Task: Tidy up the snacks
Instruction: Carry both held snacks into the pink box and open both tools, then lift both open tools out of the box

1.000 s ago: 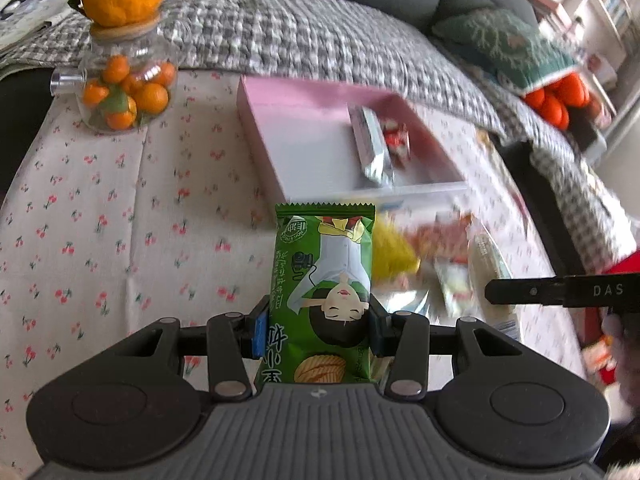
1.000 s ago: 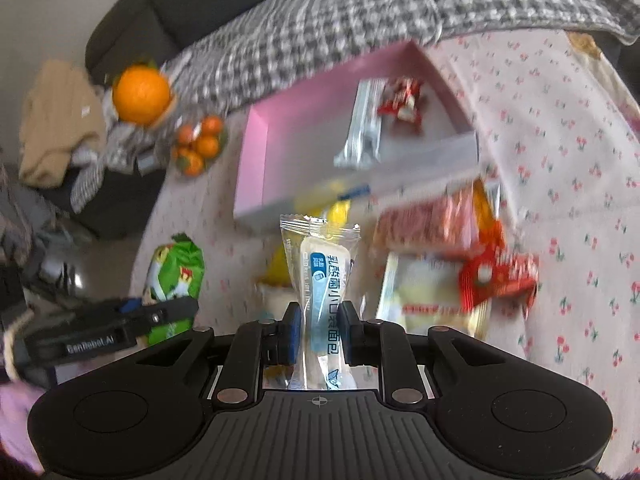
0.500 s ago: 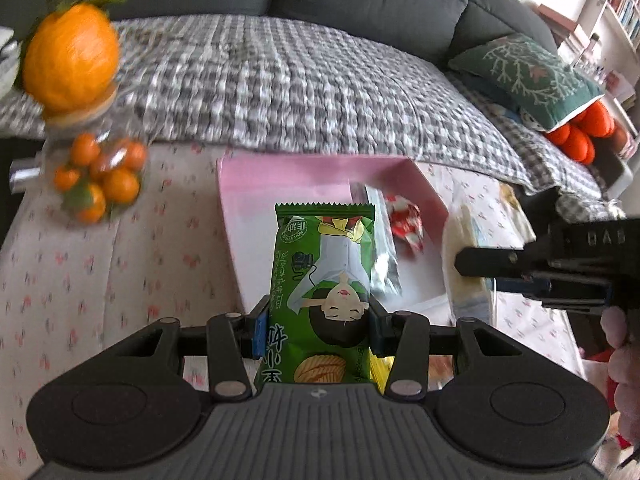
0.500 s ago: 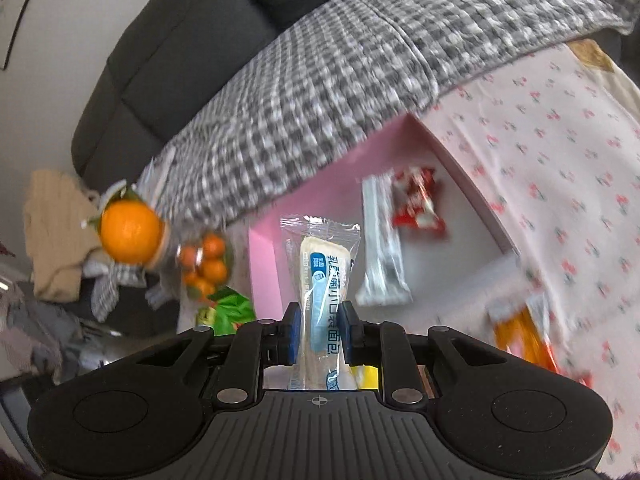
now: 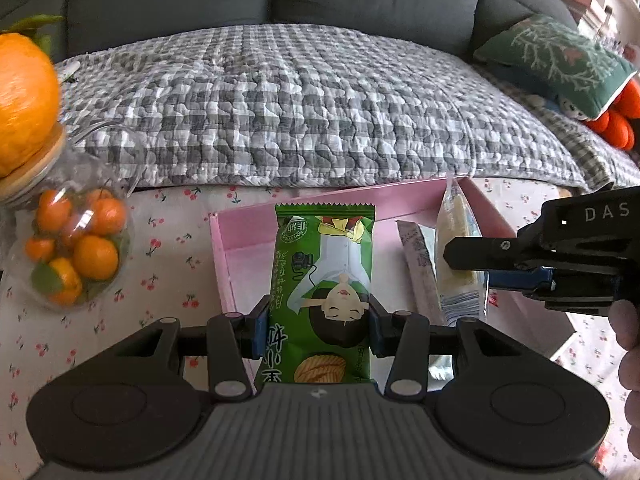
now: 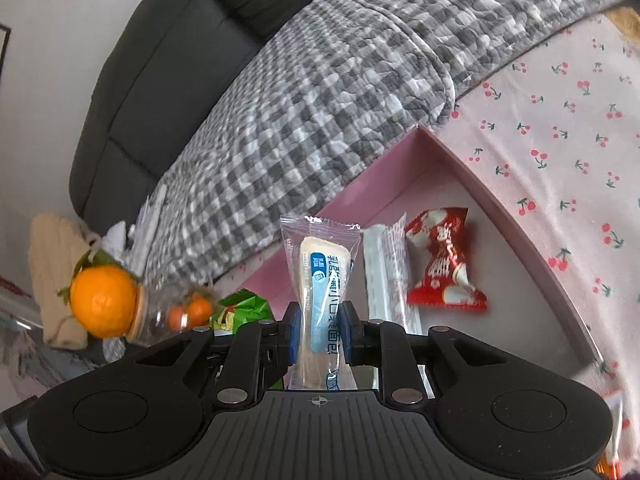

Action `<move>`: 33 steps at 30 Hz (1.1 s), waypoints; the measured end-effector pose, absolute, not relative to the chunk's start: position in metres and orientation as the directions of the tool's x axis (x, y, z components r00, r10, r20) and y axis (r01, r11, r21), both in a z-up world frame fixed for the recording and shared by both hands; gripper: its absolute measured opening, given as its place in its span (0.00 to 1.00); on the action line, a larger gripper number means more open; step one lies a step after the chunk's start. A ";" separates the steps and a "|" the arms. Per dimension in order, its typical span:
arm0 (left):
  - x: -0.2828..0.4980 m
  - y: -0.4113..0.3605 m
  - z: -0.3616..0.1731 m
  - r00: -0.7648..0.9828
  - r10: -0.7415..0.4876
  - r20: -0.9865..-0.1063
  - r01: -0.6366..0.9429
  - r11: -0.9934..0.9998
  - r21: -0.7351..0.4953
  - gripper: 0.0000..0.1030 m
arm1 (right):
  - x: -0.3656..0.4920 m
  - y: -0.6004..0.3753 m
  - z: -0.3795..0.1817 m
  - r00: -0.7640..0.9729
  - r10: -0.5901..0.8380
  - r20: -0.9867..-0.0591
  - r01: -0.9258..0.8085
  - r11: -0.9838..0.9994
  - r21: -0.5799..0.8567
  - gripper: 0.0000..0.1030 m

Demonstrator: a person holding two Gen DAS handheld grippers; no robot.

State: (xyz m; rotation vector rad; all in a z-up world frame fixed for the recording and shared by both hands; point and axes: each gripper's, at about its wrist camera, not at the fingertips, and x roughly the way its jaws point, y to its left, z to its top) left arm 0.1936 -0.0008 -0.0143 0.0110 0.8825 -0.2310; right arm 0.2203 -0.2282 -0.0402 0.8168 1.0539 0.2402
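Observation:
My left gripper (image 5: 316, 330) is shut on a green snack packet (image 5: 324, 280), held above the near left part of the pink box (image 5: 256, 228). My right gripper (image 6: 319, 330) is shut on a clear bread packet with a blue label (image 6: 320, 280), held over the box's (image 6: 500, 208) inside. In the left wrist view the right gripper (image 5: 472, 268) and its bread packet (image 5: 456, 256) hang over the box's right half. A silver packet (image 6: 390, 276) and a red candy packet (image 6: 444, 264) lie in the box.
A glass jar of small oranges (image 5: 76, 248) with a large orange (image 5: 24, 100) on its lid stands left of the box. The cherry-print cloth (image 6: 560, 128) covers the table. A sofa with a checked blanket (image 5: 312, 100) lies behind it.
Both grippers have moved forward from the snack pile to over the pink box, each keeping its packet. The box and sofa now look nearer.

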 end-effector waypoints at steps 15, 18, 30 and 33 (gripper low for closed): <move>0.214 -0.010 -0.029 0.612 -0.166 -0.773 0.220 0.975 -0.035 0.44 | 0.232 -0.223 -0.044 0.524 0.497 -0.691 0.162 0.739 0.654 0.24; 0.211 -0.014 -0.026 0.627 -0.168 -0.760 0.233 0.972 -0.022 0.57 | 0.230 -0.223 -0.037 0.533 0.475 -0.700 0.158 0.757 0.634 0.40; 0.199 -0.018 -0.024 0.620 -0.156 -0.769 0.252 0.968 0.007 0.71 | 0.218 -0.220 -0.021 0.536 0.435 -0.724 0.146 0.796 0.587 0.55; 0.193 -0.015 -0.022 0.617 -0.155 -0.772 0.248 0.969 0.004 0.72 | 0.211 -0.219 -0.015 0.532 0.419 -0.736 0.140 0.814 0.564 0.57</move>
